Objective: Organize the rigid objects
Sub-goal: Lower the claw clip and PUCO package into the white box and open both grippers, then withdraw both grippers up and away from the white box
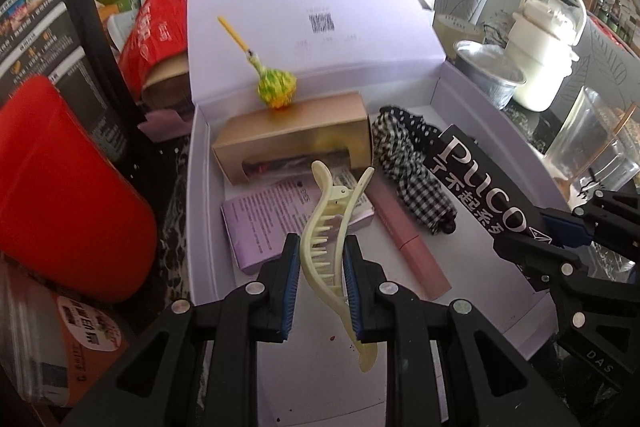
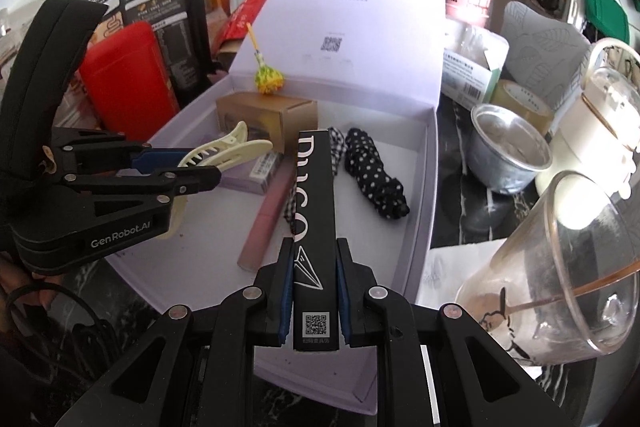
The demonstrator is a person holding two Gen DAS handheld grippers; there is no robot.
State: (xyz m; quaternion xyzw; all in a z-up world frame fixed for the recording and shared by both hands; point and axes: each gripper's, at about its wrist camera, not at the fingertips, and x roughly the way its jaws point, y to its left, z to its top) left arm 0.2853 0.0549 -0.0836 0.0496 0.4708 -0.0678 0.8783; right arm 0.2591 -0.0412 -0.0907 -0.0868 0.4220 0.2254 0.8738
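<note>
Read "PUCO" on black box | "GenRobot.AI" on left gripper | "DAS" on right gripper

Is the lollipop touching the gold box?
Touching. In the left wrist view the lollipop rests its wrapped head on top of the gold box, stick leaning up against the open lid.

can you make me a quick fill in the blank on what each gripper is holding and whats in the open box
1. The left gripper is shut on a cream-coloured hair ____.
2. The right gripper grips a long ____ carton printed with white letters.
3. The yellow-green lollipop rests on top of the ____ cardboard box.
4. Inside the white gift box, the pink tube lies next to a ____ leaflet.

Missing words: clip; black; gold; purple
</note>
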